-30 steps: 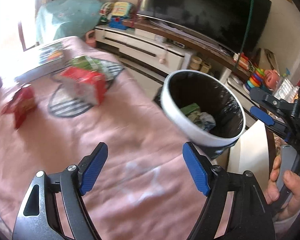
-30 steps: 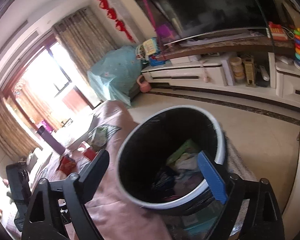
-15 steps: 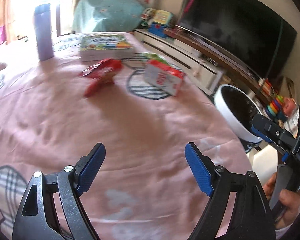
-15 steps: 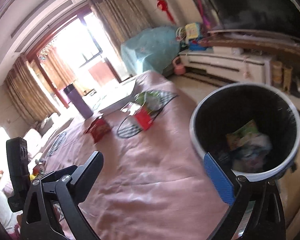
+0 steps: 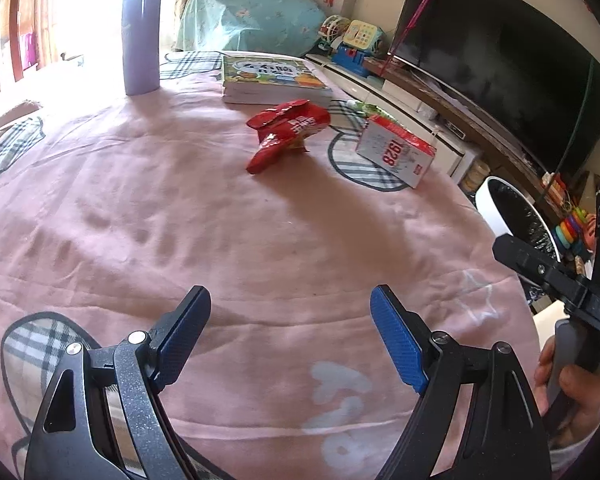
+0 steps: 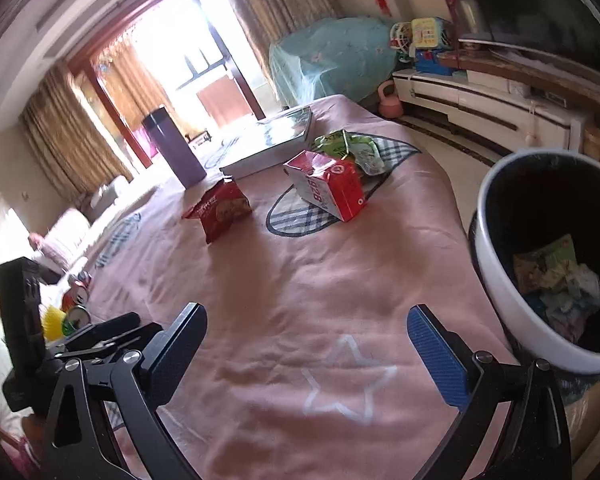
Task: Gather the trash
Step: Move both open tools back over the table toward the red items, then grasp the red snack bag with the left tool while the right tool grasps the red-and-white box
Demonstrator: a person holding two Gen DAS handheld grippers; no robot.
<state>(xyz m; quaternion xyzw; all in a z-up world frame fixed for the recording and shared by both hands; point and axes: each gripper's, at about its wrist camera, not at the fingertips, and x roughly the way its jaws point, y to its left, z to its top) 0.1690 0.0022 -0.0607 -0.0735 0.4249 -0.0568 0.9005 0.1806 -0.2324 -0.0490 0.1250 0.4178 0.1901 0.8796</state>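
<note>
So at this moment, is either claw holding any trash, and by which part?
Nothing is held. The left claw and right claw are both open and empty above the pink cloth.

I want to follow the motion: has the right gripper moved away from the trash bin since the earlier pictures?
Yes. The right gripper has swung left, off the trash bin, which now sits at the view's right edge; pink cloth lies between its open jaws.
</note>
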